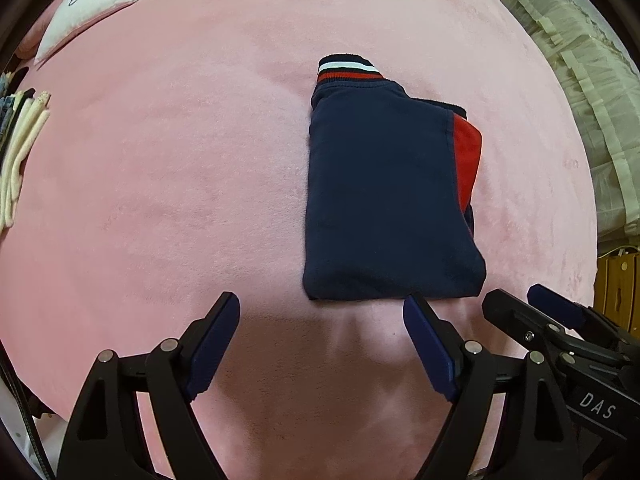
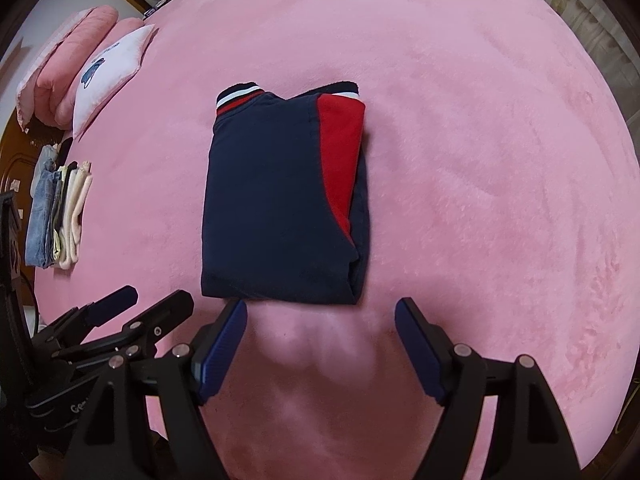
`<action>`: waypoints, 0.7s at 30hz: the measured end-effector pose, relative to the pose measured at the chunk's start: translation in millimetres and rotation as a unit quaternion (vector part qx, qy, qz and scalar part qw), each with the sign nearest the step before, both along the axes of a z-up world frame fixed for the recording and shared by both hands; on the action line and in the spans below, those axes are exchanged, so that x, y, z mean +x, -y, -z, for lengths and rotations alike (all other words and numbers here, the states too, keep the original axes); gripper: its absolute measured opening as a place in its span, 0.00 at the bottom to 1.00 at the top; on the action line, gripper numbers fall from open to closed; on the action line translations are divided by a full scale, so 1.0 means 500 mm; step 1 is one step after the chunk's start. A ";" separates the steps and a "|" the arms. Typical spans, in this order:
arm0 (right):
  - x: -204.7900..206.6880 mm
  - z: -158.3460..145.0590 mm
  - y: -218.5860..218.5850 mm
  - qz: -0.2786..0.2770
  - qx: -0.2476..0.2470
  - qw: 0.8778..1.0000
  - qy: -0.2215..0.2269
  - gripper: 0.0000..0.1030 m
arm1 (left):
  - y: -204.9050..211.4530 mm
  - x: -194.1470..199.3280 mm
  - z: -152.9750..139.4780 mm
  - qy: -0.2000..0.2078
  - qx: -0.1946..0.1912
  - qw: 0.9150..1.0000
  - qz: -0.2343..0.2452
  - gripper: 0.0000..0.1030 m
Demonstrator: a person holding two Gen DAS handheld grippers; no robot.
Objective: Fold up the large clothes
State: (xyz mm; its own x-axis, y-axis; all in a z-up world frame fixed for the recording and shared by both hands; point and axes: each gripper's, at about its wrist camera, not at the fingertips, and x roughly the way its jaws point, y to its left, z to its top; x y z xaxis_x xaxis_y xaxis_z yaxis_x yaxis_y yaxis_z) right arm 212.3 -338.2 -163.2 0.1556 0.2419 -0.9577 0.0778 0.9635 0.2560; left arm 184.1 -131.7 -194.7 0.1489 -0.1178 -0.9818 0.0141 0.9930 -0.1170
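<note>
Navy-red sweater (image 2: 284,196) lies folded mid pink blanket (image 2: 480,160). Left gripper (image 1: 322,320) & right gripper (image 2: 320,320) hover near its close edge, both spread wide, holding nothing. Folded clothes stack (image 2: 56,212) & white pillow (image 2: 112,72) sit well apart at left.

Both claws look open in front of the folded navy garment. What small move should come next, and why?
Probably slide both claws under the near edge of the navy garment to lift it toward the folded stack. It already lies as a compact rectangle, and the left claw and right claw are open and empty.
</note>
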 end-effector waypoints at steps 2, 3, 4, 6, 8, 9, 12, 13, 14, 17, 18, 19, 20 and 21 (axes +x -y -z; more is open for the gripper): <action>0.002 0.000 0.000 0.000 0.001 1.000 0.001 0.75 | -0.001 0.004 0.002 -0.003 -0.003 1.000 -0.004 0.80; 0.004 -0.001 0.000 -0.001 0.000 1.000 0.001 0.75 | 0.000 0.006 0.003 -0.003 -0.002 1.000 -0.005 0.80; 0.005 -0.001 -0.001 -0.001 -0.002 1.000 0.002 0.75 | 0.000 0.007 0.002 -0.003 -0.002 1.000 -0.005 0.80; 0.008 -0.003 -0.003 -0.004 -0.004 1.000 0.003 0.75 | 0.001 0.009 0.003 -0.003 -0.002 1.000 -0.004 0.80; 0.011 -0.002 -0.004 -0.005 -0.004 1.000 0.004 0.75 | 0.003 0.012 0.005 -0.004 -0.002 1.000 -0.002 0.80; 0.012 -0.001 -0.003 -0.004 -0.004 1.000 0.004 0.75 | 0.003 0.014 0.007 -0.006 -0.002 1.000 -0.003 0.80; 0.016 0.003 -0.003 -0.002 -0.002 1.000 0.002 0.75 | 0.004 0.022 0.016 -0.010 -0.001 1.000 -0.002 0.80; 0.018 0.006 -0.003 -0.003 -0.001 1.000 0.001 0.75 | 0.004 0.024 0.018 -0.011 -0.002 1.000 0.000 0.80; 0.020 0.010 -0.002 -0.003 0.000 1.000 -0.001 0.75 | 0.005 0.027 0.022 -0.013 -0.003 1.000 0.001 0.80; 0.025 0.021 0.001 0.001 -0.002 1.000 -0.006 0.75 | 0.005 0.038 0.033 -0.018 -0.007 1.000 -0.002 0.80; 0.028 0.025 0.003 0.001 0.000 1.000 -0.008 0.75 | 0.005 0.043 0.041 -0.022 -0.011 1.000 -0.004 0.80; 0.029 0.030 0.004 0.002 0.002 1.000 -0.009 0.75 | 0.004 0.048 0.049 -0.026 -0.015 1.000 -0.005 0.80; 0.031 0.035 0.006 0.003 0.004 1.000 -0.010 0.75 | 0.003 0.053 0.057 -0.030 -0.021 0.999 -0.008 0.80; 0.035 0.043 0.010 0.006 0.010 1.000 -0.011 0.75 | 0.001 0.060 0.067 -0.034 -0.029 0.999 -0.011 0.80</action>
State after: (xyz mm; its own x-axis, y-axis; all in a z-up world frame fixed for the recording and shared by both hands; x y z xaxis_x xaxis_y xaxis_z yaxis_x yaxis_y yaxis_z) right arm 229.8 -343.3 -184.8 0.1368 0.2592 -0.9561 0.0946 0.9573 0.2731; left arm 213.9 -132.3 -228.1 0.0853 -0.1717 -0.9815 -0.0177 0.9846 -0.1738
